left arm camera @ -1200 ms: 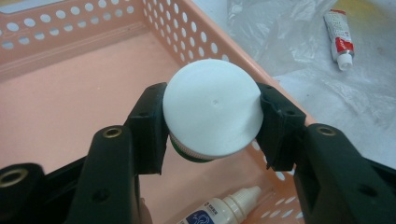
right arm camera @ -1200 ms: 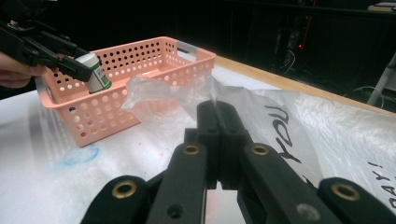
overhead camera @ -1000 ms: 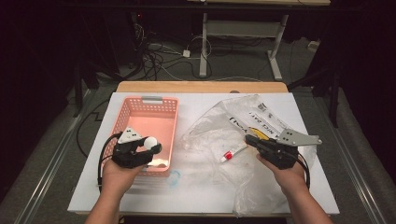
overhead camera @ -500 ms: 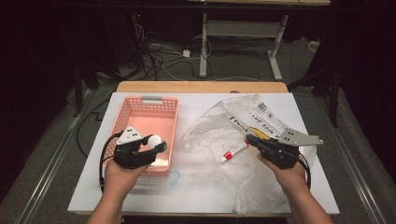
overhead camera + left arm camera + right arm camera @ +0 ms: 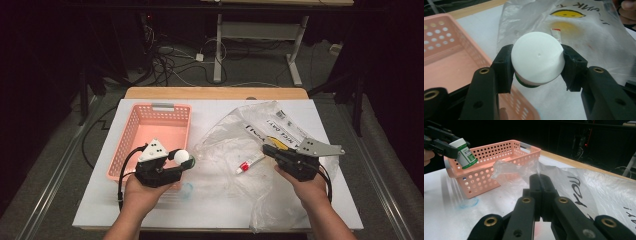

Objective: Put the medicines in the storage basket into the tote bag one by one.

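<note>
A small red-capped tube [image 5: 249, 164] is lying under clear plastic on the white desk [image 5: 210, 107]. Beyond the desk, cables [image 5: 175, 60] are trailing across the floor.

Looks like a lab or test room: dark walls, tangled cables [image 5: 170, 62] on the floor at the far side, and a white-legged desk frame [image 5: 260, 35] behind the white-covered table [image 5: 210, 110].

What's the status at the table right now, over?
Left gripper shut on white-capped bottle, held at the pink basket edge. Right gripper shut on the clear plastic bag. Small tube inside the bag. Basket unobstructed.
</note>
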The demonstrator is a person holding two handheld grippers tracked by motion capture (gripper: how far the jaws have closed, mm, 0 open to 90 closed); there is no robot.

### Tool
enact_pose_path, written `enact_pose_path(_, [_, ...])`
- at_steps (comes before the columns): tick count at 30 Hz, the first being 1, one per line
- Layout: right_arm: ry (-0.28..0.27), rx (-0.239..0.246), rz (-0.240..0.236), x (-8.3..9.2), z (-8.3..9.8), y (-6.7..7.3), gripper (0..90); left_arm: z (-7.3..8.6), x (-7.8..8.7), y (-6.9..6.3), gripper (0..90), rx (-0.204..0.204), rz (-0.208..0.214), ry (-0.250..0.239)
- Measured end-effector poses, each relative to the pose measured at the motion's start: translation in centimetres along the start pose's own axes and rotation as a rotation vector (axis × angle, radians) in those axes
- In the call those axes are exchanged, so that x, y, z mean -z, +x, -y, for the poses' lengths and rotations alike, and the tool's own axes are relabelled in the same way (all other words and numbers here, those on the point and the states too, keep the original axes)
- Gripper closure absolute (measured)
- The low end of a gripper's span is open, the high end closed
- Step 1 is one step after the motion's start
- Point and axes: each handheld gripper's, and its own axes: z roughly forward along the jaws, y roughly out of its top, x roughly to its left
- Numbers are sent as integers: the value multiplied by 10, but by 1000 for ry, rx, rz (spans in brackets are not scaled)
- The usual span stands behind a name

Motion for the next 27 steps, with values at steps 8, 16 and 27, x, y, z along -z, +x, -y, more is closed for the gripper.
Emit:
enact_pose_path(8, [1, -6, -3, 0, 1, 0, 900, -1, -13, -16, 482, -24, 43, 15])
enact_pose_path(16, [-2, -4, -6, 0, 1, 0, 900, 0, -30, -28, 482, -38, 78, 31])
enact_pose_path(27, [-6, 3, -1, 1, -1, 2, 900, -1, -60, -46, 482, -72, 111, 62])
